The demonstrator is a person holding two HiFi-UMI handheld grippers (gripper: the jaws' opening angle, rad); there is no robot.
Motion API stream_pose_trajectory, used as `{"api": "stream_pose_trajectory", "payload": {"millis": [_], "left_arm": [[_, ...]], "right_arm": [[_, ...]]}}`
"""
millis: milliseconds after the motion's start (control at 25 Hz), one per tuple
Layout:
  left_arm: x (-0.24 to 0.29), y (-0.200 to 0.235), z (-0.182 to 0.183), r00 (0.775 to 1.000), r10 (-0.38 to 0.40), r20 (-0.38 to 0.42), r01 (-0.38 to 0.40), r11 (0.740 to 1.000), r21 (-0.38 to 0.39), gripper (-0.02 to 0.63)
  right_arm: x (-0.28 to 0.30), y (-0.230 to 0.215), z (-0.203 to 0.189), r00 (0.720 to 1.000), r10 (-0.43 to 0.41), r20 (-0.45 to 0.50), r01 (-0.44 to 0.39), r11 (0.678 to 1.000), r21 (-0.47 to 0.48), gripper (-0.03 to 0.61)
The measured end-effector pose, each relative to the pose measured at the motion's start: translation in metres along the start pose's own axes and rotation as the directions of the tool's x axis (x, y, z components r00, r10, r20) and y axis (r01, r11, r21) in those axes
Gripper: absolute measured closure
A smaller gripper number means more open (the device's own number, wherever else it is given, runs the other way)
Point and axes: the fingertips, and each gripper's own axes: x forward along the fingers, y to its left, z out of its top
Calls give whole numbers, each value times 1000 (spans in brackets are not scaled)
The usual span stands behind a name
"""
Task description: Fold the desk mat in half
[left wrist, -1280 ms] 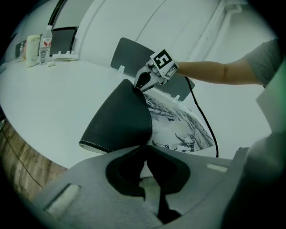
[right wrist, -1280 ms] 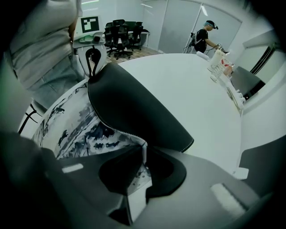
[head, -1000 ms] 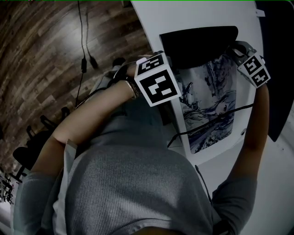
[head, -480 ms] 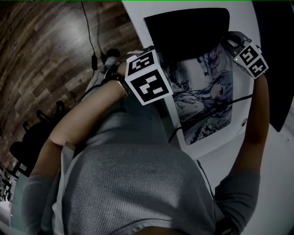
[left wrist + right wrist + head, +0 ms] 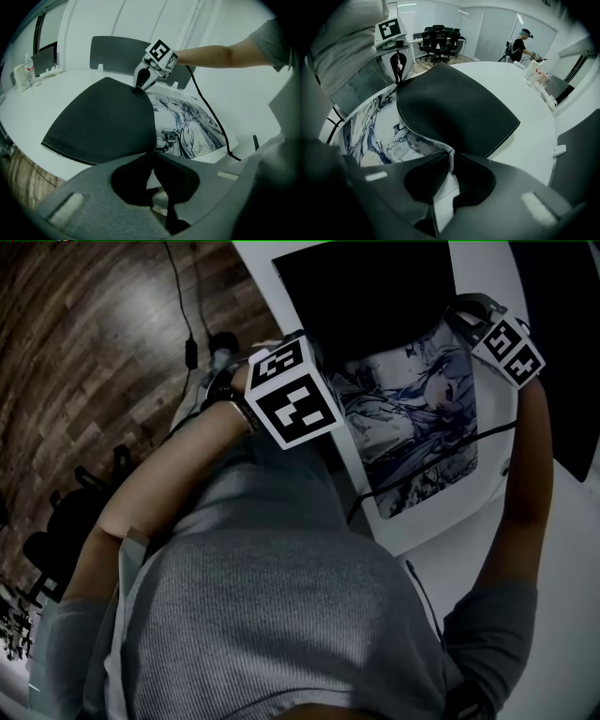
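The left claw [image 5: 153, 152] is clamped on one raised corner of the desk mat [image 5: 412, 427]. The mat lies on the white worktop [image 5: 469, 540], its far part curled over with the black underside [image 5: 103, 122] up. A black cable [image 5: 212, 111] crosses the print. The right claw [image 5: 451, 157] is pinched shut on the other raised corner.

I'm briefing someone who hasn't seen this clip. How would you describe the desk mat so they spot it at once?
On the white table lies the desk mat, one corner pinched in the left gripper, another in the right gripper. Its lifted part shows a black underside; unlike the plain dark panel beside it, its top bears a blue-and-white anime drawing.
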Motion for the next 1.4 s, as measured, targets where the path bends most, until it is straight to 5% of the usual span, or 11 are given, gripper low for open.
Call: {"api": "stream_pose_trajectory", "payload": {"millis": [960,1400], "left_arm": [[39,-103,-2,996,-13,-94,27,989,145,595],[53,-145,-1,985,-113,-130,138,969,204,599]], "right_arm": [[-23,82,-64,999,-38,-5,38,999,30,548],[-32,108,-83,996,-86,5,85,990,110,548]]}}
